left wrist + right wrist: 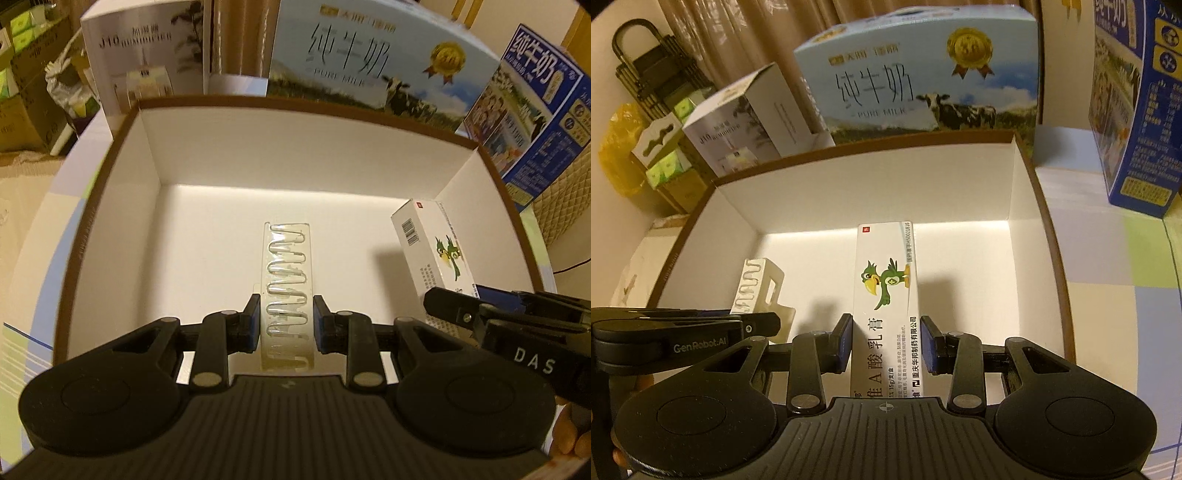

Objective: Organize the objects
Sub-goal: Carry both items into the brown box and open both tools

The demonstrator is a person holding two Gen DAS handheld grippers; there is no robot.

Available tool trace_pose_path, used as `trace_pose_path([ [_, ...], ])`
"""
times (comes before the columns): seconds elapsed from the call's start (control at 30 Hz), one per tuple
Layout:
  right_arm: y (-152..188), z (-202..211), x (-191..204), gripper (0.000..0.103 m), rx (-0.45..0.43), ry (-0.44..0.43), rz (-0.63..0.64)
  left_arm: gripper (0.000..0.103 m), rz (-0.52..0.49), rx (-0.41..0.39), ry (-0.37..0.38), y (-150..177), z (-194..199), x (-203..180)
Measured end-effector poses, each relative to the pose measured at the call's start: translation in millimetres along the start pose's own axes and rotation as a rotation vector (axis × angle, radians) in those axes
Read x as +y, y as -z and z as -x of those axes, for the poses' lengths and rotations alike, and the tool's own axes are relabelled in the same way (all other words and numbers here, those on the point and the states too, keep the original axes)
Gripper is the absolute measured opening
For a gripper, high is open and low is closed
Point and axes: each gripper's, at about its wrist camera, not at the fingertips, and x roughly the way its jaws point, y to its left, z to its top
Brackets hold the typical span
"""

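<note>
A clear blister pack of wavy metal clips (287,266) hangs inside the brown-rimmed white box (295,107), just above its floor, with my left gripper (286,306) shut on its sides. To its right, my right gripper (437,301) reaches in with a white ointment carton printed with a green bird (439,251). In the right wrist view that carton (884,280) stands lengthwise between the blue pads, and my right gripper (886,332) is shut on it over the box floor. The clip pack (753,288) and the left gripper (764,323) show at the left.
Behind the open box (871,147) stand a pale blue pure-milk case (369,62), a white humidifier box (144,62) and a dark blue milk case (535,110) at the right. A checked tablecloth (1108,258) lies around the box. Clutter sits beyond the left table edge.
</note>
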Motion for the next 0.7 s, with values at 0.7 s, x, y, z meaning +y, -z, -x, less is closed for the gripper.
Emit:
trace_pose_path([
  [0.7, -3, -5, -6, 0.035, 0.022, -0.02, -0.056, 0.034, -0.008, 0.032, 0.001, -1, -11, 6],
])
